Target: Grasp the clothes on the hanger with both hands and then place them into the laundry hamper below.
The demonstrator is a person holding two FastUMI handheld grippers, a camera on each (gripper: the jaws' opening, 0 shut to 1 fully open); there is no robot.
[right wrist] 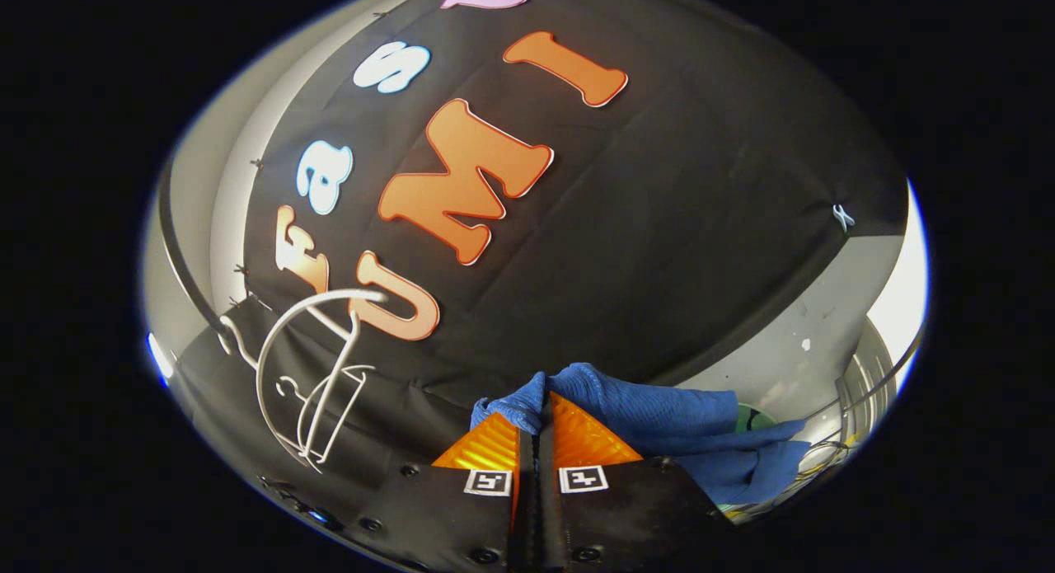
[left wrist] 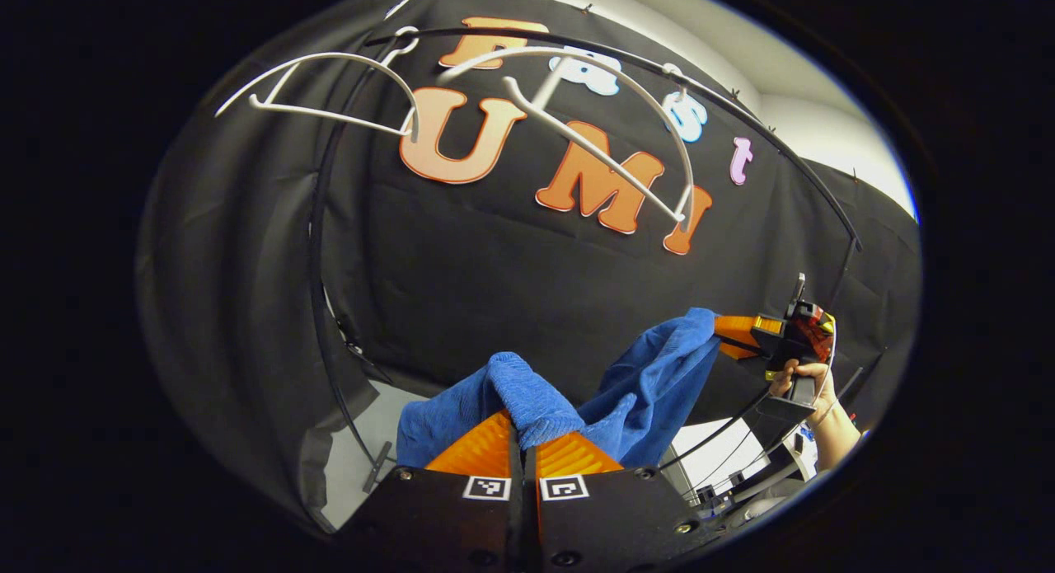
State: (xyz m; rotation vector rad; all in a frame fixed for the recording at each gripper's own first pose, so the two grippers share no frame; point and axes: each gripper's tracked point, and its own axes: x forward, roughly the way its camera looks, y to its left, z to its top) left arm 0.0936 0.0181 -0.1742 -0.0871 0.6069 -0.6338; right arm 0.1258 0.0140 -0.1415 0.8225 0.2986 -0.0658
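Observation:
A blue cloth garment (left wrist: 626,392) hangs stretched between both grippers, off the hangers. My left gripper (left wrist: 521,431) is shut on one bunched end of it, orange fingers pressed together on the fabric. The far end sits clamped in my right gripper (left wrist: 725,335), held by a hand (left wrist: 804,383) at the right of the left gripper view. In the right gripper view my right gripper (right wrist: 540,408) is shut on the blue cloth (right wrist: 659,416), which trails away to the right. Two bare white hangers (left wrist: 577,119) hang on the black rail (left wrist: 758,128) above. The hamper cannot be made out.
The black rail curves down into a frame post (left wrist: 317,293) at the left. White hangers (right wrist: 309,375) show at lower left of the right gripper view. A metal rack (right wrist: 874,392) and a green object (right wrist: 754,416) lie at the lower right. Pale floor (left wrist: 363,441) lies below.

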